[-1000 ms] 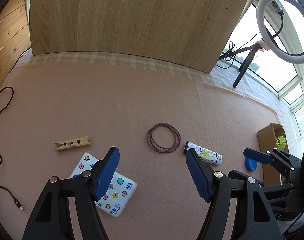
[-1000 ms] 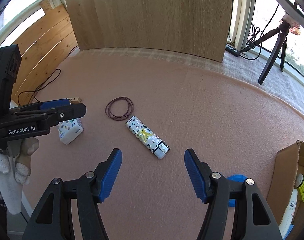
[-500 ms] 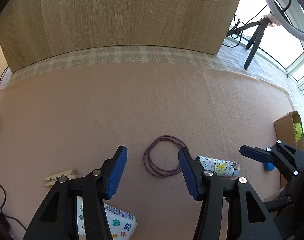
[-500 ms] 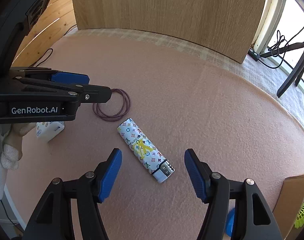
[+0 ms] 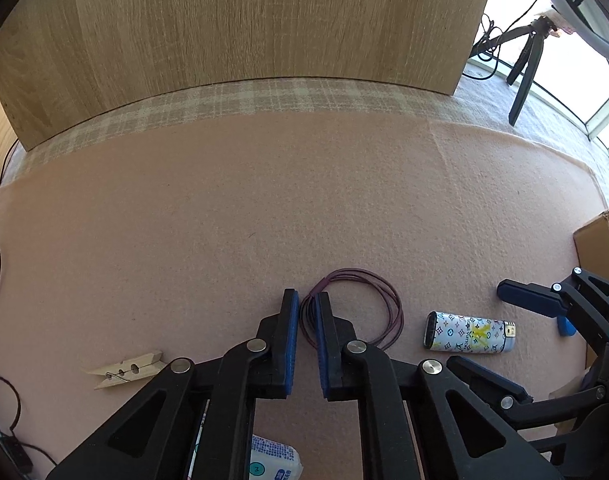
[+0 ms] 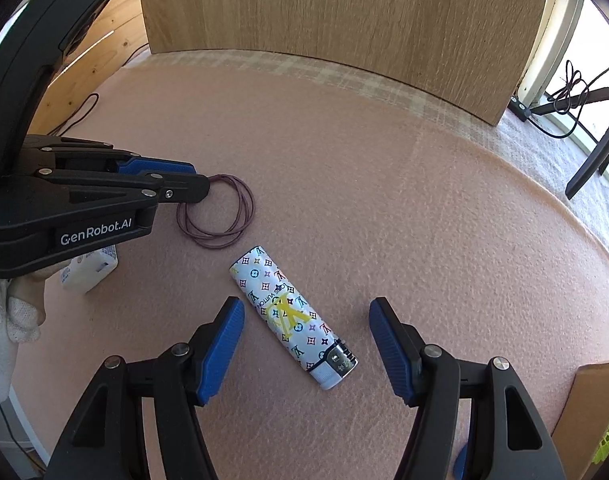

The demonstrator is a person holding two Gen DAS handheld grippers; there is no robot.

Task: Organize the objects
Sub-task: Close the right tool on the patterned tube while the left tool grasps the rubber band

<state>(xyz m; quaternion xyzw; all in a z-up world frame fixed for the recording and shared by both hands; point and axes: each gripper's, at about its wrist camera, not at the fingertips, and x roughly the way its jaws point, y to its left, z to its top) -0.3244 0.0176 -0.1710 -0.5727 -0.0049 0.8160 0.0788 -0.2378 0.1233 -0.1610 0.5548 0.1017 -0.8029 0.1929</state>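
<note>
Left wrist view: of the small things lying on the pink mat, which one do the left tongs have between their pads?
The purple rubber band loop: its near-left edge runs between the nearly closed left tongs. The patterned lighter and wooden clothespin lie apart, untouched.

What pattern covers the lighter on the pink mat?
White with small multicoloured monogram shapes and a yellow mark on the lighter; clearest in the right wrist view.
</note>
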